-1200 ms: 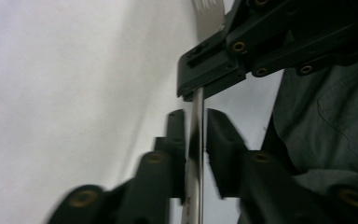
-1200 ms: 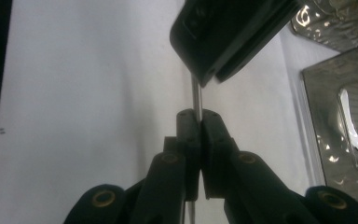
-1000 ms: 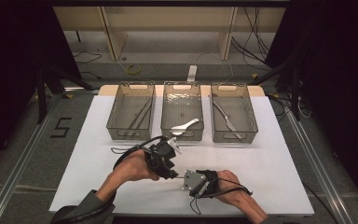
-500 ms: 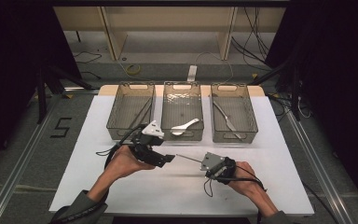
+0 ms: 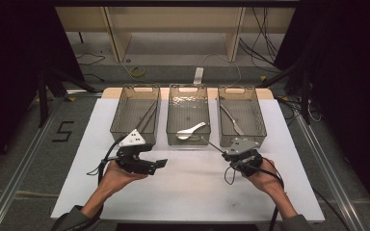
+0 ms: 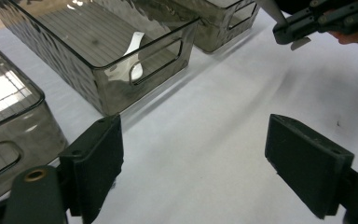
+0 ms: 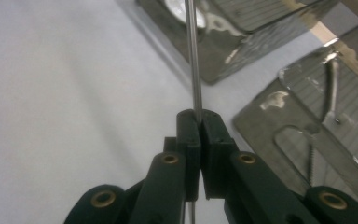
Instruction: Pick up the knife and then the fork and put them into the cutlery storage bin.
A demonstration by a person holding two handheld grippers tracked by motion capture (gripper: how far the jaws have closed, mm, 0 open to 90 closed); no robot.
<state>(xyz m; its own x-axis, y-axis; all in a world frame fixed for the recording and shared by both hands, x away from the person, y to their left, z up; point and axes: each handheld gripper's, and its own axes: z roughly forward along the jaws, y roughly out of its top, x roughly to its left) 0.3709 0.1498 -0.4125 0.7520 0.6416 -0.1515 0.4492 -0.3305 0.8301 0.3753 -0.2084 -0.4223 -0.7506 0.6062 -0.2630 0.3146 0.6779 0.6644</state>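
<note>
**Right gripper clamps a thin metal utensil; left gripper hangs wide open**

We see both forearms coming in from the bottom of the high view, over a white table [image 5: 183,192] that carries three clear bins in a row at its far side.

The left hand [image 5: 118,174] is held palm-up under the left gripper [image 5: 159,163], which points to the right across the table, in front of the left bin [image 5: 136,114]. In the left gripper view its two black pads [image 6: 98,163] stand far apart with nothing but bare white table between them (fully open).

The right hand [image 5: 262,173] cradles the right gripper [image 5: 229,153] from below, just in front of the gap between the middle bin [image 5: 188,115] and the right bin [image 5: 241,110]. Its jaws are pressed together on a thin metal utensil [image 7: 193,56], seen edge-on in the right gripper view; we cannot tell what kind it is. In the high view the utensil slants up and left from the gripper toward the near right corner of the middle bin.

A white spoon [image 5: 191,130] lies in the middle bin, a metal knife [image 5: 232,120] in the right bin, and a dark slender utensil [image 5: 149,115] leans in the left bin.
</note>
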